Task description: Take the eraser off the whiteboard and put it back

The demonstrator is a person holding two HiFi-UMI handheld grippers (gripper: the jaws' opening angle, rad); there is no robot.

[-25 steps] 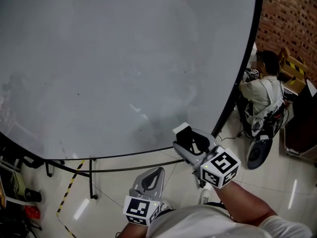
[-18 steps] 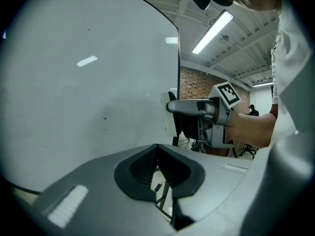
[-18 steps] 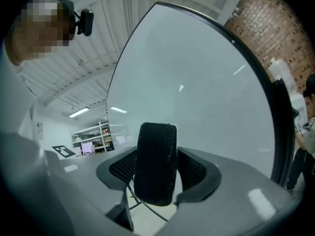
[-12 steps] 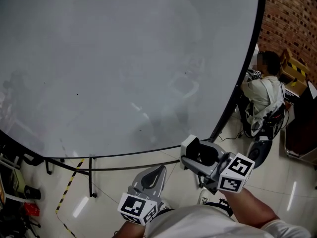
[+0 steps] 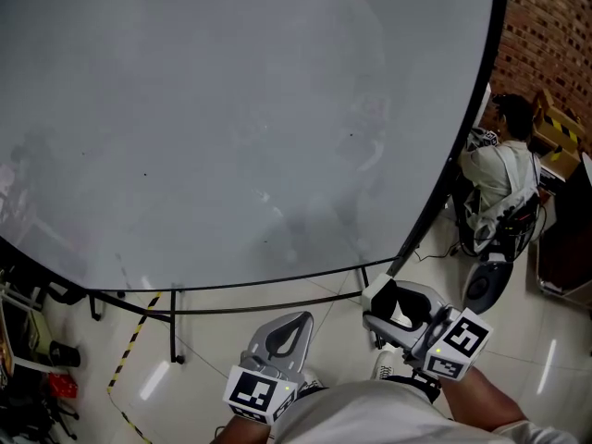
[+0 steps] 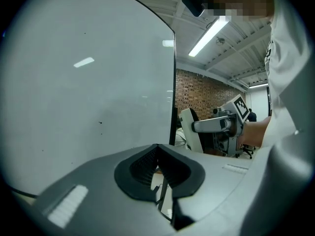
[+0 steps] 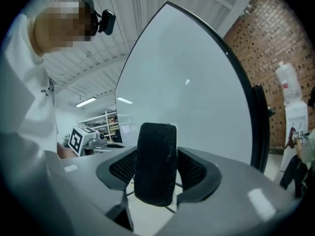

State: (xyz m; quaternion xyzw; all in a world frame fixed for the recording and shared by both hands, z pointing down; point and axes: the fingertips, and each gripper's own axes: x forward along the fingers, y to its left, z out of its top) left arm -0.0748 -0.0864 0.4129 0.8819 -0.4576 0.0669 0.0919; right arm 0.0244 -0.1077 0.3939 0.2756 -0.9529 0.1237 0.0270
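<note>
The big grey-white whiteboard [image 5: 231,109] fills most of the head view. My right gripper [image 5: 396,311] is off the board, below its lower right edge and over the floor, shut on the eraser [image 5: 381,294]. In the right gripper view the eraser's black felt [image 7: 156,163] stands upright, pinched between the two pads, with the whiteboard [image 7: 187,97] ahead. My left gripper [image 5: 285,333] hangs low at the bottom centre, shut with nothing in it; its pads [image 6: 147,168] meet at the tip. The left gripper view also catches the right gripper [image 6: 216,127] off to its right.
A person in a white shirt [image 5: 499,169] sits at the right by a brick wall [image 5: 555,26]. The board's black stand legs [image 5: 171,326] and yellow-black tape [image 5: 134,340] are on the tiled floor below. A round black device [image 5: 481,287] stands near the seated person.
My right gripper has carried the eraser away from the board's lower part, down and to the right in the head view. The left gripper has stayed in place.
</note>
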